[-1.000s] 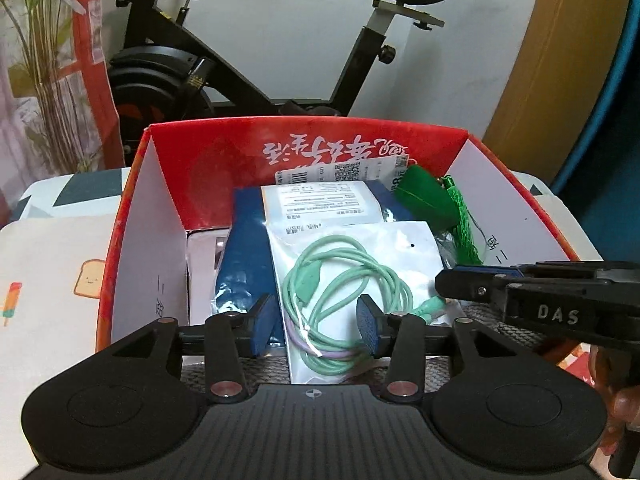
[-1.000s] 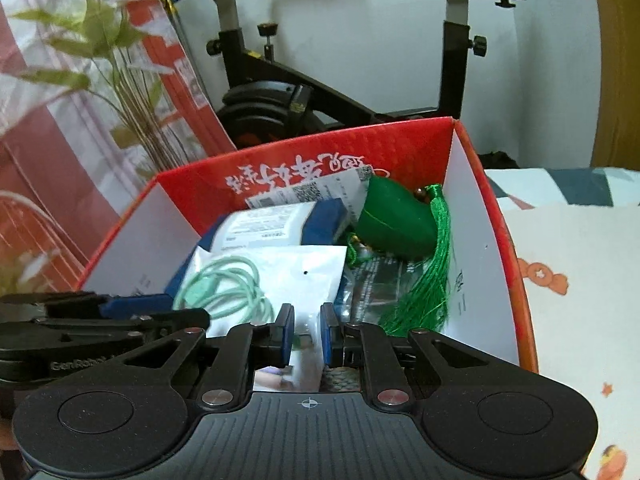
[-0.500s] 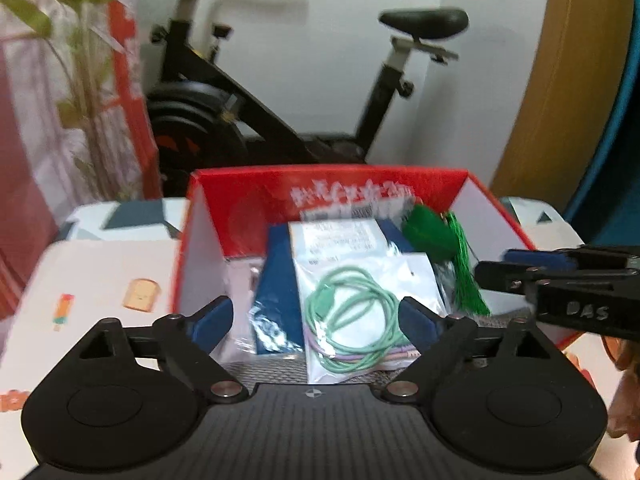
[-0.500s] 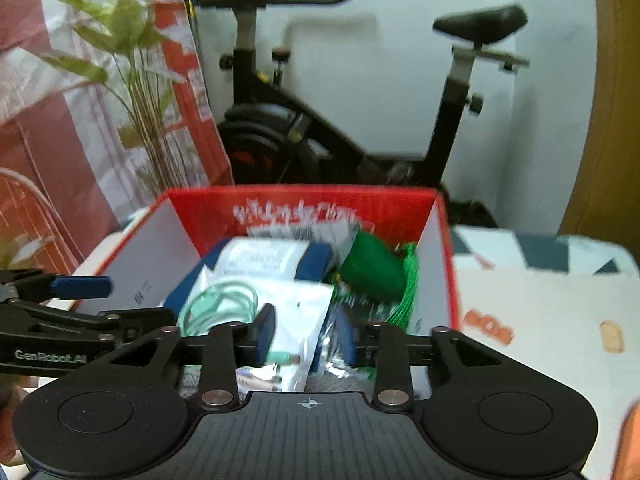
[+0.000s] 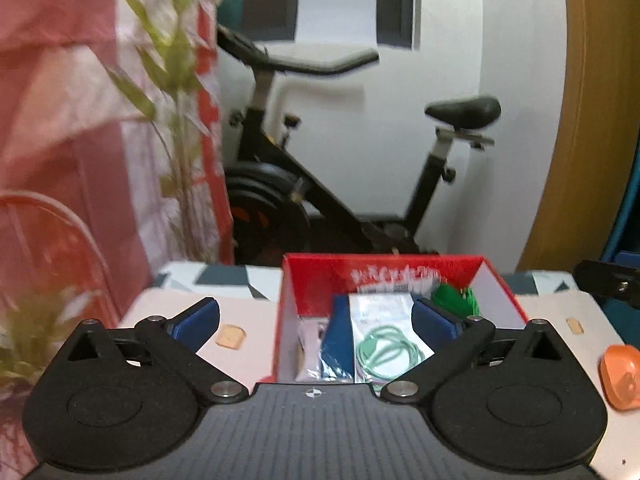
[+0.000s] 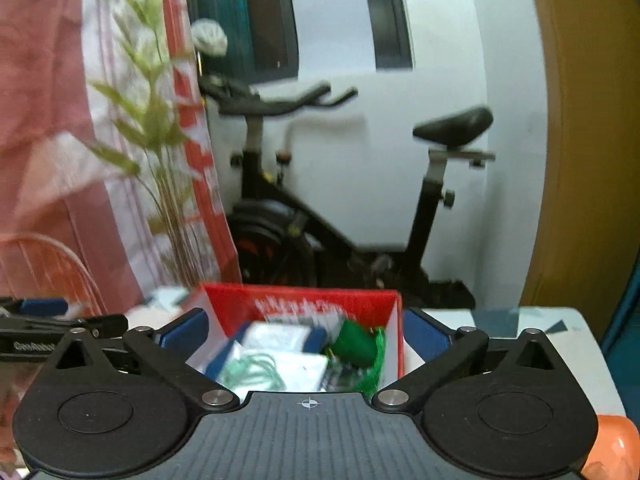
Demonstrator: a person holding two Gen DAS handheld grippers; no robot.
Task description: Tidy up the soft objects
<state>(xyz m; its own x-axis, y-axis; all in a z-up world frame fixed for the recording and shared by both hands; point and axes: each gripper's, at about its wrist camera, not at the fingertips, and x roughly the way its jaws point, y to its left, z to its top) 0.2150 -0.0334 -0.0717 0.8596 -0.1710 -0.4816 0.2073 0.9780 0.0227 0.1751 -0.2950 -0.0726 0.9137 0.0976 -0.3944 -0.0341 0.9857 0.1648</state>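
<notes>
Although both views are blurred, the red box (image 5: 384,268) reads clearly on the table (image 5: 248,320), and the soft things lie packed inside it: a clear bag with a coiled green cable (image 5: 386,350), a blue pouch (image 5: 338,344) beside it, a white packet (image 5: 380,306) behind, and a green tassel pouch (image 5: 454,294) toward the far right corner. The left gripper (image 5: 316,322) hangs above the box's near edge, its jaws opening wide with nothing between them; the right gripper (image 6: 304,330) does the same, also empty. These items look light, limp and slick in their plastic, so they would likely slide or buckle under a pinch. A hold on a bag's free edge or corner seems safest, rather than across the cable's bulge.
</notes>
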